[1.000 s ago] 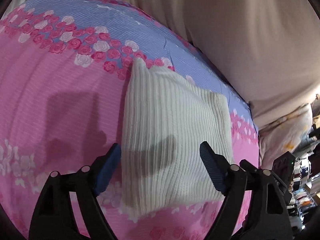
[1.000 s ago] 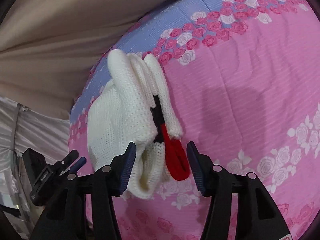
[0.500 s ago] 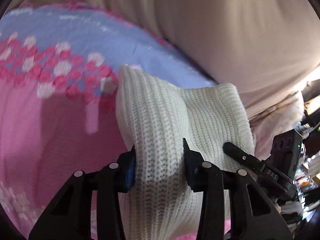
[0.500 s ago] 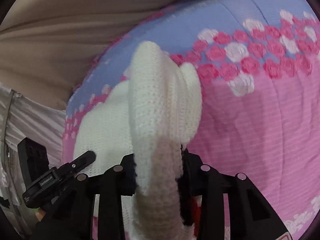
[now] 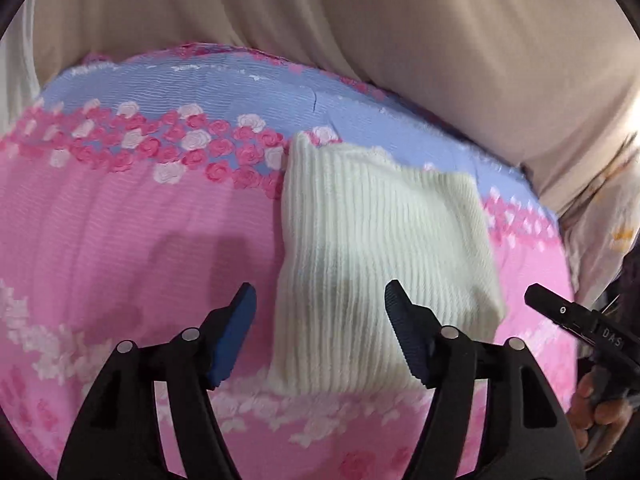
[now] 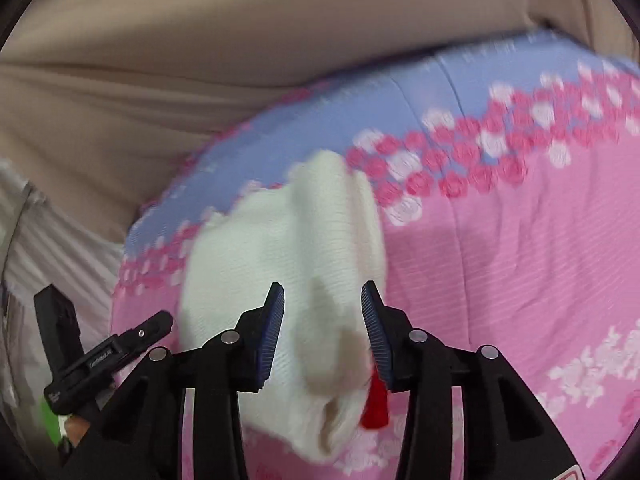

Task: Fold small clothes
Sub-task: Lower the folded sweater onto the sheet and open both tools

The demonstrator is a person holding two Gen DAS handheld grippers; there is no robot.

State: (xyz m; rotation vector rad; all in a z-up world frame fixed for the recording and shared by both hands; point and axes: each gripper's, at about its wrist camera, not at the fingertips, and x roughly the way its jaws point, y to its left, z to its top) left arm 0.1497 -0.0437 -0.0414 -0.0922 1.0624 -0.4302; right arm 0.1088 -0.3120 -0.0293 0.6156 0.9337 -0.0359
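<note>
Jaws of both tools opening: left gripper (image 5: 320, 328) stands wide with its pads clear of the cloth, right gripper (image 6: 323, 326) narrower, pads apart with the knit seen between them but not pinched, as far as the blur allows. White ribbed knit garment (image 5: 380, 248) lies folded in a rough rectangle on the pink rose-print bedspread (image 5: 120, 232), near its blue far edge and the beige curtain (image 5: 400, 40), a red trim (image 6: 376, 404) poking out at the near right edge. Best practice here, I judge: lift both tools straight off without dragging the fold, then tuck the red piece under.
</note>
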